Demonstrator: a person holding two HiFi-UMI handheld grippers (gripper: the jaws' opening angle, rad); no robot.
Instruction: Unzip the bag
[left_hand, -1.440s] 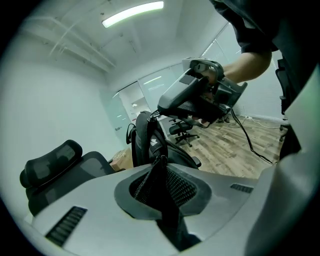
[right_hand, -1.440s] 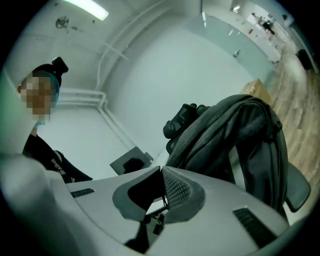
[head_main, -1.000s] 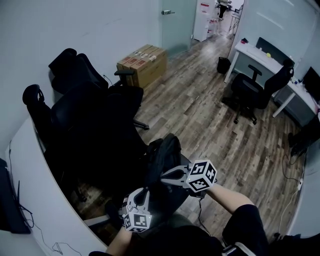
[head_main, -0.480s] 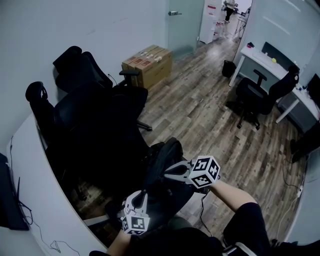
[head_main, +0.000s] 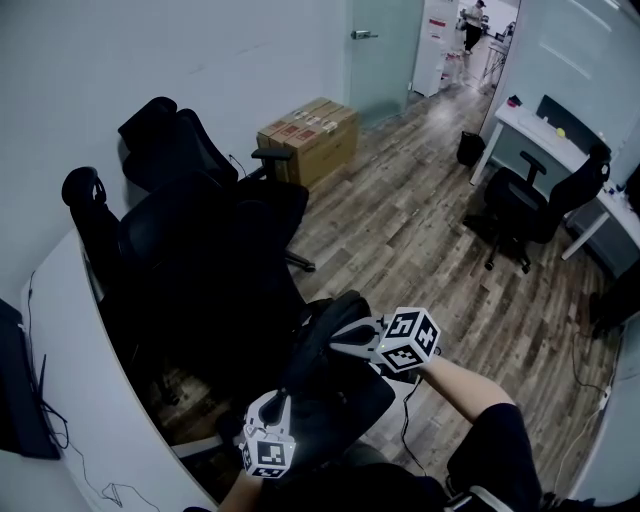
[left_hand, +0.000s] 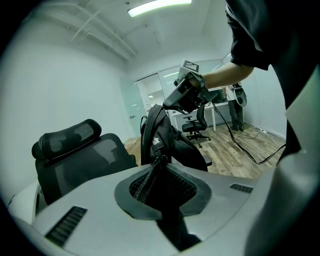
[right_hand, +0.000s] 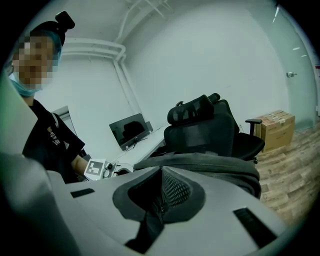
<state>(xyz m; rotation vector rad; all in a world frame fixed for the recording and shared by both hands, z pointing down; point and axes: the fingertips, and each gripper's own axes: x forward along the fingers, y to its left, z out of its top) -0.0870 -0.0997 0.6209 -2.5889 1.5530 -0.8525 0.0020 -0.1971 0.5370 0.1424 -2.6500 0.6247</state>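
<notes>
A black bag (head_main: 322, 345) stands on the seat of a black chair (head_main: 345, 400) just in front of me. My left gripper (head_main: 281, 397) is at the bag's near side, shut on a black webbing strap (left_hand: 159, 131) that runs up to the bag (left_hand: 167, 140). My right gripper (head_main: 342, 336) is at the bag's top right. In the right gripper view its jaws are shut on a thin black part with a small metal piece, seemingly the zipper pull (right_hand: 161, 207). The bag's dark fabric (right_hand: 210, 164) lies just beyond them. In the left gripper view the right gripper (left_hand: 176, 100) sits at the bag's top.
Several black office chairs (head_main: 200, 240) crowd the left side beside a curved white desk (head_main: 75, 400). Cardboard boxes (head_main: 310, 138) stand by the far wall. Another desk (head_main: 560, 150) and chair (head_main: 525, 205) are at the right. A cable (head_main: 405, 425) trails on the wood floor.
In the head view the left gripper has drawn back toward me and the right gripper has shifted slightly away, so the two stand a little farther apart. Both stay shut.
</notes>
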